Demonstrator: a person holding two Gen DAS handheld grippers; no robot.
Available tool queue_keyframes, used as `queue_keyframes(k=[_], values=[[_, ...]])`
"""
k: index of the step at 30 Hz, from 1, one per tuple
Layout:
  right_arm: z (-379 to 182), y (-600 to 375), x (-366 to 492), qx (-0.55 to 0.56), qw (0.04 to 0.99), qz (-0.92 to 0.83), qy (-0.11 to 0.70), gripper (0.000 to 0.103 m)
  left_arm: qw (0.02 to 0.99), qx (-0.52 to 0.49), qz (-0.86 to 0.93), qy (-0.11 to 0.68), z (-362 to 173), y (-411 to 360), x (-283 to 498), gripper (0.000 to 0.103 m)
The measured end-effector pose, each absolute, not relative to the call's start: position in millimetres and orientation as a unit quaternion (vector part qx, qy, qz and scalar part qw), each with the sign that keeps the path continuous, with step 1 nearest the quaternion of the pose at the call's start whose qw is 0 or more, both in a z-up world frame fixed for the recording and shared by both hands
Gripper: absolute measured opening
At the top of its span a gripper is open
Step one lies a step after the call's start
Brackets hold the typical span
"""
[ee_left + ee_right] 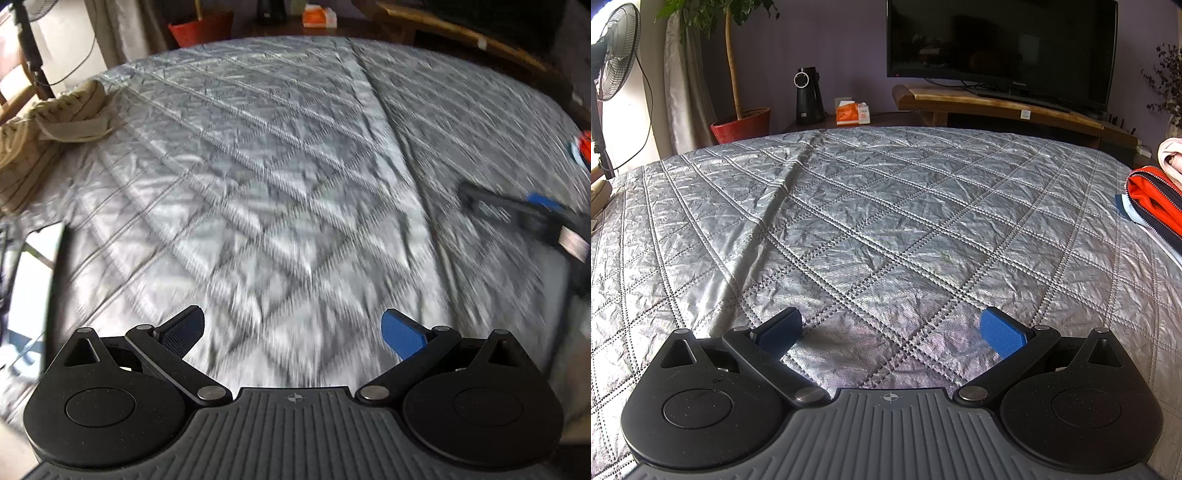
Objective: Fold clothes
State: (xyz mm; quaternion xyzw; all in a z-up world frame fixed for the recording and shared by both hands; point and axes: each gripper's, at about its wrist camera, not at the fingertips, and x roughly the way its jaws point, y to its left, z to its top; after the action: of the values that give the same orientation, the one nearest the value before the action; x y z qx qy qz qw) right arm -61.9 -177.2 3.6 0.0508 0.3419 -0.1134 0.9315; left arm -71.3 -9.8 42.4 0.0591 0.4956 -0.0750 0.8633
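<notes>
a silver-grey quilted bedspread (886,206) with stitched diamond lines covered the bed and filled both views; it was crinkled, with one long raised crease running from near the far edge toward the left gripper's side. the left gripper (291,334) hovered over the bare quilt, jaws apart, holding nothing; its view was motion-blurred. the right gripper (891,334) also sat above the quilt with jaws apart and empty, and showed at the right edge of the left view. the clothes lay at the bed's edges: a cream striped garment (48,125) bunched at the far left, and an orange garment with navy trim (1156,203) at the right edge, with a pale pink piece (1171,158) just behind it. beyond the bed stood a dark television (1001,44) on a wooden stand (997,103), a potted plant in a red pot (742,125), a standing fan (617,55), a black appliance (809,96) and an orange box (851,112) against a purple wall.
</notes>
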Motion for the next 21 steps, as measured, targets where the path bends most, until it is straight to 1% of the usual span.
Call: queue_keyframes(k=[3, 7, 9, 15, 21], values=[[4, -177, -62, 0.051, 0.931, -0.113, 0.342, 0.103, 0.886, 0.045, -0.087, 0.453, 33, -15, -49, 0.103], [3, -177, -62, 0.051, 0.931, -0.113, 0.342, 0.103, 0.906, 0.053, -0.084, 0.411, 16, -24, -26, 0.103], [3, -178, -62, 0.051, 0.931, -0.113, 0.342, 0.103, 0.915, 0.035, -0.078, 0.394, 9, -21, -22, 0.103], [3, -178, -62, 0.051, 0.931, -0.113, 0.342, 0.103, 0.932, 0.054, -0.097, 0.346, 2, -22, -28, 0.103], [3, -177, -62, 0.051, 0.931, -0.113, 0.342, 0.103, 0.933, 0.038, -0.108, 0.341, 2, -18, -28, 0.103]])
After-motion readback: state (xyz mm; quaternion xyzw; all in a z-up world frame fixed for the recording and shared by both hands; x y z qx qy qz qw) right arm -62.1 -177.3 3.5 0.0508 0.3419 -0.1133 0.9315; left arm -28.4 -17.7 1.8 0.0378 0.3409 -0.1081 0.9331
